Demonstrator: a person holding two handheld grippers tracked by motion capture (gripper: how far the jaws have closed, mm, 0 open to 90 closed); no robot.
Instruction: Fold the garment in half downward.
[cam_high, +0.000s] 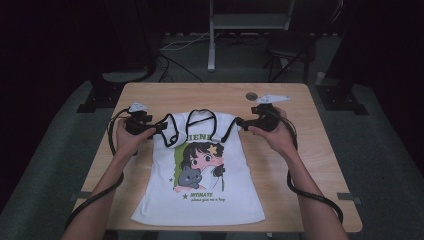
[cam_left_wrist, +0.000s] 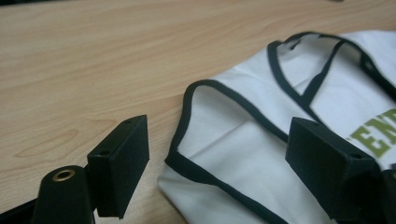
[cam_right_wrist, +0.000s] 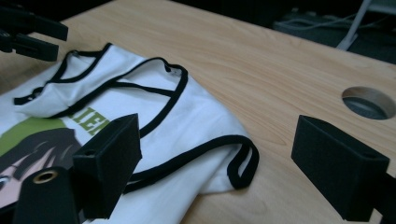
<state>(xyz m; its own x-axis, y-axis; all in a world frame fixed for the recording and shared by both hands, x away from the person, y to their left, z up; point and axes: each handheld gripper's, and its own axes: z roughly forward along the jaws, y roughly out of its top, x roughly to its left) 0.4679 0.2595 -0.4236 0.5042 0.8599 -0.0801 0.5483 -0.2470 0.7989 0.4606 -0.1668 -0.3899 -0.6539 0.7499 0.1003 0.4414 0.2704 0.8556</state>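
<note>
White T-shirt (cam_high: 200, 170) lies print-up on the tabletop (cam_high: 295, 150) as the left gripper (cam_high: 159, 129) and right gripper (cam_high: 239, 123), jaws apart, flank its sleeves; each should pinch its black-trimmed sleeve edge squarely before any lift

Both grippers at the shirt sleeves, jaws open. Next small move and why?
Probably ease both grippers in and close on the sleeves. The left gripper stands open with the left sleeve's black-trimmed edge between its jaws. The right gripper is open around the right sleeve's trim loop. The T-shirt lies flat on the table, neither sleeve pinched yet.
</note>
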